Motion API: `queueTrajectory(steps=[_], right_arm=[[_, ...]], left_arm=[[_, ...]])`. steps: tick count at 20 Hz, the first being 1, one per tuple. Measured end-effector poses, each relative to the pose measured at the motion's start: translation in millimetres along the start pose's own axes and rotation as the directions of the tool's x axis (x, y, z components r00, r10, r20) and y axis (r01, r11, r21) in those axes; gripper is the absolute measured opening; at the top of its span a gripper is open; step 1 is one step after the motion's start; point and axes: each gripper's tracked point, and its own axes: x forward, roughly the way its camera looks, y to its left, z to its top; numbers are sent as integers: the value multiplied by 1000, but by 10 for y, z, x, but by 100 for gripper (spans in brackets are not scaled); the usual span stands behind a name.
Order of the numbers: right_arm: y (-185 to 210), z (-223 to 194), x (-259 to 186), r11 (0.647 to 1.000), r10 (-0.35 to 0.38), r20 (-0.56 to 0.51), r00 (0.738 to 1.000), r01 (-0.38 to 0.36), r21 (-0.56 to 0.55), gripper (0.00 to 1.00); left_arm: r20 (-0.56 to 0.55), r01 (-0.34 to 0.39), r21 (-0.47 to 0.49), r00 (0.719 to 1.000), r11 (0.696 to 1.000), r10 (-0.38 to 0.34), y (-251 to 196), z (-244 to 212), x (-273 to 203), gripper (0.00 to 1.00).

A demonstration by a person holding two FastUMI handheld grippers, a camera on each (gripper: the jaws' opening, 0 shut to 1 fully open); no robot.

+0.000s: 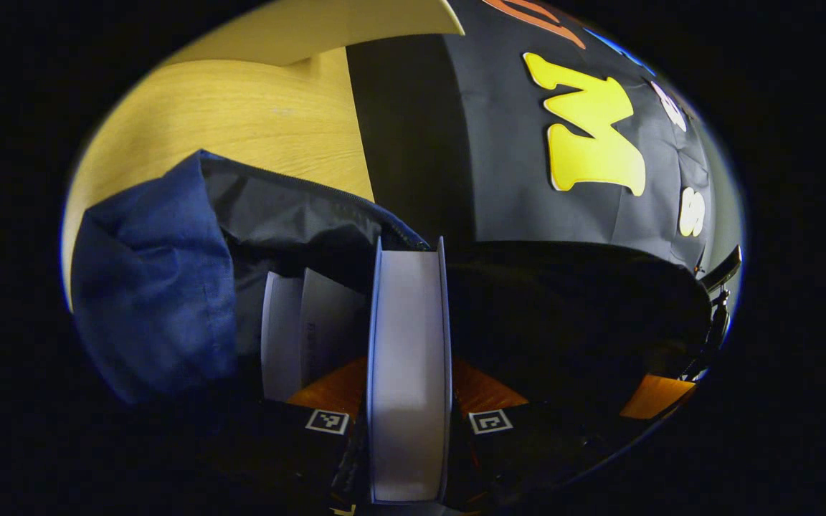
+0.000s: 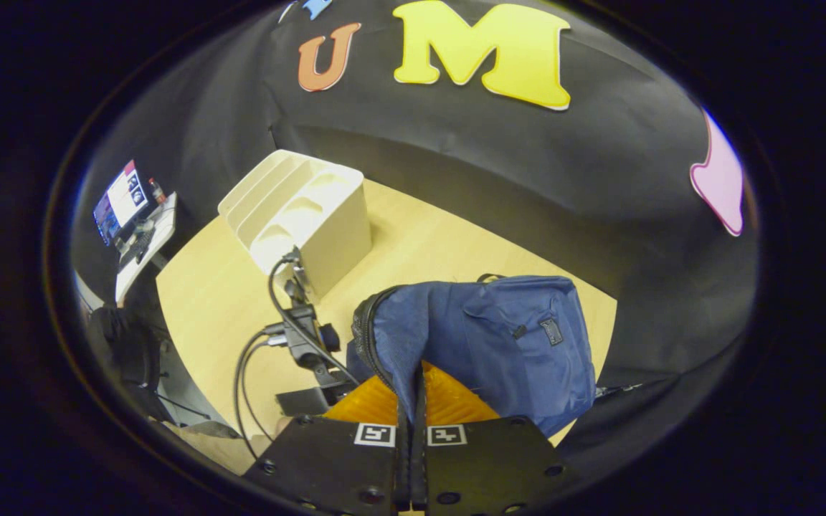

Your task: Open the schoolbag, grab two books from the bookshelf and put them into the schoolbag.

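Left gripper (image 1: 409,401) clamps a book (image 1: 408,358) over the open schoolbag (image 1: 155,287).

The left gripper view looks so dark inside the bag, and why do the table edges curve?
Left gripper view: the book catches light, the schoolbag interior sinks into shadow. Right gripper view: evenly lit, sharp; fisheye distortion bows the table and the bookshelf.

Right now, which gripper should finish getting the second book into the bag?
Left. Its gripper is shut on the book, already over the open bag where another book sits. The right gripper pinches the bag's rim, holding it open.
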Motion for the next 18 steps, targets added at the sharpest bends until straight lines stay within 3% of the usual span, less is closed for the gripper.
queueTrajectory(steps=[2, 3, 4, 5, 11, 12, 13, 14, 15, 16, 17, 18], right_arm=[[-6, 4, -1, 1000, 4, -2, 1000, -4, -16, 1], [-32, 13, -5, 1000, 1, 3, 1000, 0, -25, 1], [-81, 11, -9, 1000, -7, 6, 1000, 7, -13, 1], [-89, 12, -12, 1000, -6, 10, 1000, 6, 14, 1], [-268, 14, -42, 989, -5, 35, 999, 0, 147, 1], [-283, -10, -43, 988, -2, 34, 999, -3, 153, 5], [-293, -16, -49, 988, -1, 36, 999, -5, 156, 1], [-301, -18, -66, 987, -2, 40, 999, -4, 161, 1], [-315, -20, -72, 987, -6, 46, 999, -2, 160, 1], [-341, -29, -83, 988, -14, 46, 999, 7, 155, 1], [-344, -27, -89, 988, -16, 51, 999, 8, 155, 1], [-357, -40, -86, 988, -23, 50, 998, 15, 154, 1]], left_arm=[[6, 30, 2, 1000, 1000, -30, 25, 25, 127, 51], [13, 40, -8, 999, 999, -40, 46, 36, 169, 46], [25, 50, -22, 998, 998, -50, 48, 61, 206, 51], [32, 57, -39, 998, 998, -56, 54, 67, 221, 46], [27, -15, -89, 1000, 996, 17, 45, 61, 261, 51], [28, -26, -93, 999, 995, 29, 47, 72, 235, 54], [30, -25, -113, 999, 993, 28, 39, 101, 197, 57], [17, -26, -130, 999, 991, 29, 18, 102, 167, 74], [14, -41, -118, 999, 992, 43, 24, 107, 122, 67], [6, -59, -99, 998, 993, 60, 28, 99, 80, 70], [-1, -91, -62, 996, 994, 91, 34, 125, 30, 87], [-7, -119, -28, 993, 992, 119, 44, 137, -26, 92]])
